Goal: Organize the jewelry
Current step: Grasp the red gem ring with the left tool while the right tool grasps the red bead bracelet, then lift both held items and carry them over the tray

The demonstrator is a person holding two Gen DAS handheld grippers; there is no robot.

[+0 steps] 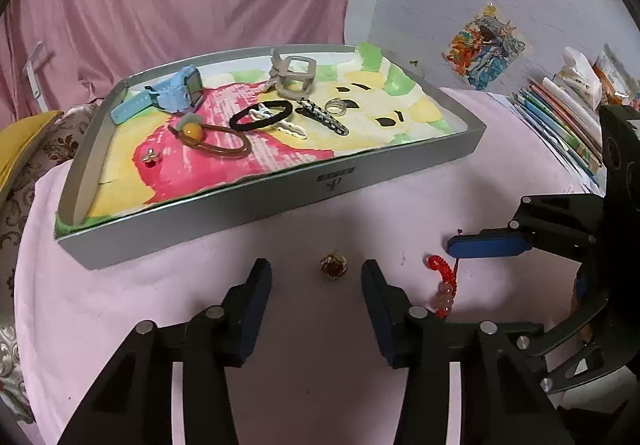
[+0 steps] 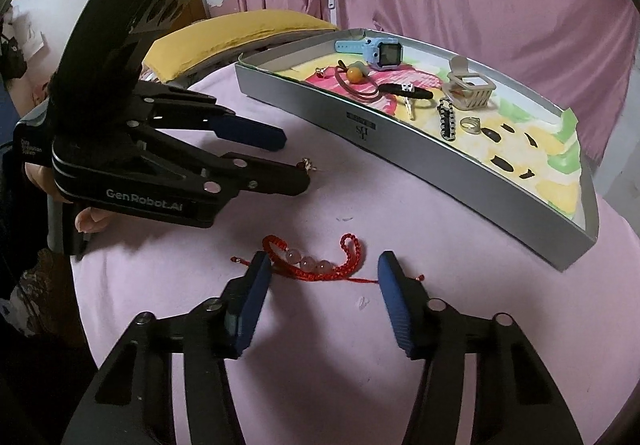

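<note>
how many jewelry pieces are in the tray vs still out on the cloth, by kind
In the tray:
watch: 1
hair ties (black, brown with orange bead): 2
clips (beige claw, white, black-and-white): 3
ring: 1
small red charm: 1
On the cloth:
gold brooch: 1
red bracelet: 1
Total: 10

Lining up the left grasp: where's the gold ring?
The ring lies on the pink cloth between the open left tool's fingers, just before the tray.
</note>
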